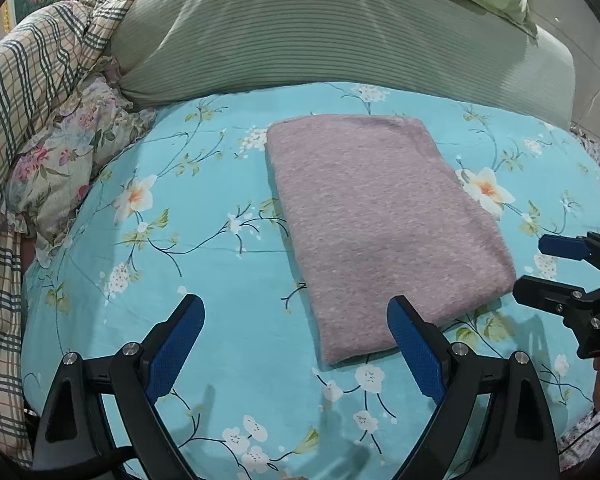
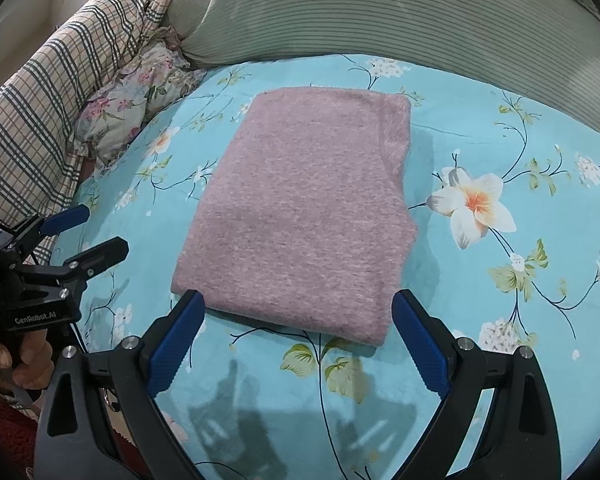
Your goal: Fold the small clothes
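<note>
Two grippers hung over the bed, both with jaws wide apart and nothing between them. The left gripper (image 1: 296, 332) hovered at the near edge of the sheet (image 1: 228, 320), its right finger (image 1: 414, 344) just over the near left corner of the garment (image 1: 380, 224) — apart from it or touching, I could not tell. The right gripper (image 2: 298, 328) stood over the garment's near edge. That garment — a mauve knit, folded into a flat rectangle — lay in the middle of the blue floral sheet. A striped pillow (image 1: 300, 32) lay along the sheet's far edge; a plaid quilt (image 1: 28, 100) was bunched at its left edge. A hand (image 2: 24, 356) gripped the left gripper's handle.
</note>
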A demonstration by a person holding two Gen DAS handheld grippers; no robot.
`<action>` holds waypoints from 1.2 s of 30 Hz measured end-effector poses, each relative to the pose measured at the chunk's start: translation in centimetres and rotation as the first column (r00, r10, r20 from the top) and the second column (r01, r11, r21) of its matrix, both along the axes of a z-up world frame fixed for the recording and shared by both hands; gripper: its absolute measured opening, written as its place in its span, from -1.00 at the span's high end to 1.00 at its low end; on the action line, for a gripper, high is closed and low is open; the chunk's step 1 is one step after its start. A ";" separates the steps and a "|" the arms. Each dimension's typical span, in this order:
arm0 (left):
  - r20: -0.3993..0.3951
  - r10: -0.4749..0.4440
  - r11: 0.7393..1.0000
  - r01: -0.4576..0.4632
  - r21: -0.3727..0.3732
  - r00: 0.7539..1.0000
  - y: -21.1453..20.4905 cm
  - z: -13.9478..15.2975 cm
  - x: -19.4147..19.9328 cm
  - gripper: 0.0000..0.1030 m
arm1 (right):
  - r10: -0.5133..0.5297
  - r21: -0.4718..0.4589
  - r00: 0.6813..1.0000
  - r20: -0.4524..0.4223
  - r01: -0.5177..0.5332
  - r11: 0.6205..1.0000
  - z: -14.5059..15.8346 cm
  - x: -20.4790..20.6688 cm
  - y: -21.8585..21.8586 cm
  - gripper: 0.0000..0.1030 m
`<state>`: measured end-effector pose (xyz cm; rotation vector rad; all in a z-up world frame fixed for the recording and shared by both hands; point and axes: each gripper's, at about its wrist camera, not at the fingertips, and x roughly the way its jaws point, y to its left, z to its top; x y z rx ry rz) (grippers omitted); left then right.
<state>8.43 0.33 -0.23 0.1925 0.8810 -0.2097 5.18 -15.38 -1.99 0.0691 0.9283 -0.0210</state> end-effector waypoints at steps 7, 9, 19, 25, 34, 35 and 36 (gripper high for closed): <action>0.002 -0.006 1.000 0.006 0.015 1.000 -0.3 -0.1 -0.3 -0.81 | 0.006 -0.003 1.000 -0.007 -0.006 1.000 -0.1 -0.1 0.1 -0.84; 0.002 -0.002 1.000 0.002 0.017 1.000 -0.2 -0.1 -0.2 -0.81 | 0.006 -0.001 1.000 -0.013 -0.006 1.000 -0.2 0.0 0.1 -0.84; -0.014 0.010 1.000 -0.010 0.008 1.000 0.1 -0.3 0.2 -0.81 | -0.002 0.007 1.000 -0.016 0.002 1.000 -0.4 0.4 0.0 -0.84; -0.016 0.012 1.000 -0.012 -0.001 1.000 0.1 -0.4 0.4 -0.81 | -0.004 0.012 1.000 -0.019 0.004 1.000 -0.5 0.5 -0.2 -0.84; -0.022 0.011 1.000 -0.011 -0.001 1.000 0.2 -0.5 0.4 -0.81 | -0.004 0.016 1.000 -0.019 0.004 1.000 -0.6 0.4 0.1 -0.84; -0.023 0.012 1.000 -0.012 -0.001 1.000 0.2 -0.5 0.4 -0.81 | -0.003 0.016 1.000 -0.018 0.004 1.000 -0.6 0.4 0.1 -0.84; -0.023 0.012 1.000 -0.012 -0.001 1.000 0.2 -0.5 0.4 -0.81 | -0.004 0.016 1.000 -0.018 0.004 1.000 -0.5 0.3 0.2 -0.84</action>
